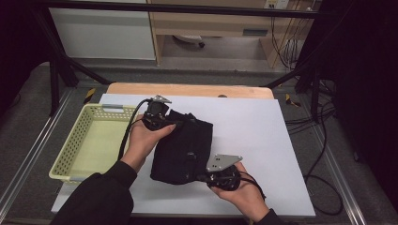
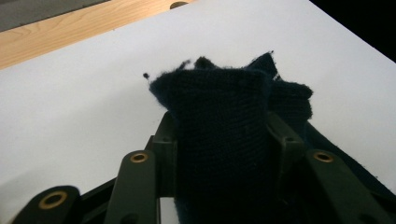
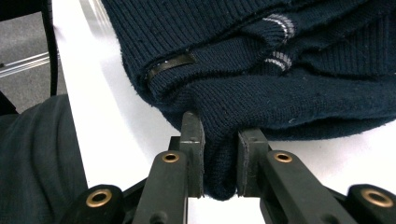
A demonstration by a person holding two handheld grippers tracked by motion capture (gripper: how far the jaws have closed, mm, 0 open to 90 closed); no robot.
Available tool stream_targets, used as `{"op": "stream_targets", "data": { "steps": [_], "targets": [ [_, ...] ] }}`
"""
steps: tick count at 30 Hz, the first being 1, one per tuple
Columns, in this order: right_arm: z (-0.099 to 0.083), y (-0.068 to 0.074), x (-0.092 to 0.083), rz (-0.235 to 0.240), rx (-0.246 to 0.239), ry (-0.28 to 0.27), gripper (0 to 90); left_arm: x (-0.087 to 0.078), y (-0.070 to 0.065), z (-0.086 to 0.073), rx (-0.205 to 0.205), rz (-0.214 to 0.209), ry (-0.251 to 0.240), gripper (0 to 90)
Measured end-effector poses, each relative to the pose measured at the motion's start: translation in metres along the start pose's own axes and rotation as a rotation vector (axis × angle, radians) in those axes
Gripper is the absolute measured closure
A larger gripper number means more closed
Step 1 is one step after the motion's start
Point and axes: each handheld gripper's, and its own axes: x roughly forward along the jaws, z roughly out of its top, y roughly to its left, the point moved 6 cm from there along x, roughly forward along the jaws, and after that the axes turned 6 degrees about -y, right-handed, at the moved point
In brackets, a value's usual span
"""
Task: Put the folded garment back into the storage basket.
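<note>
From above, your folded navy sweater (image 1: 182, 146) lies mid-table on the white sheet (image 1: 263, 140), right of the yellow basket (image 1: 75, 140). Your left gripper (image 2: 219, 135) pinches a thick fold at its far edge. Your right gripper (image 3: 219, 158) clamps the near hem.

You have nothing legible here: the small dark tag (image 3: 170, 64) on the navy knit (image 3: 289, 88) shows no readable lettering.
</note>
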Motion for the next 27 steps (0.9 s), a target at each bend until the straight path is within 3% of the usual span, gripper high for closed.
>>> {"op": "stream_targets", "data": {
  "steps": [27],
  "targets": [
    [0.023,0.000,0.008,0.008,-0.021,-0.030,76.3,-0.023,0.014,0.012,0.006,0.030,-0.018,55.4]
  ]
}}
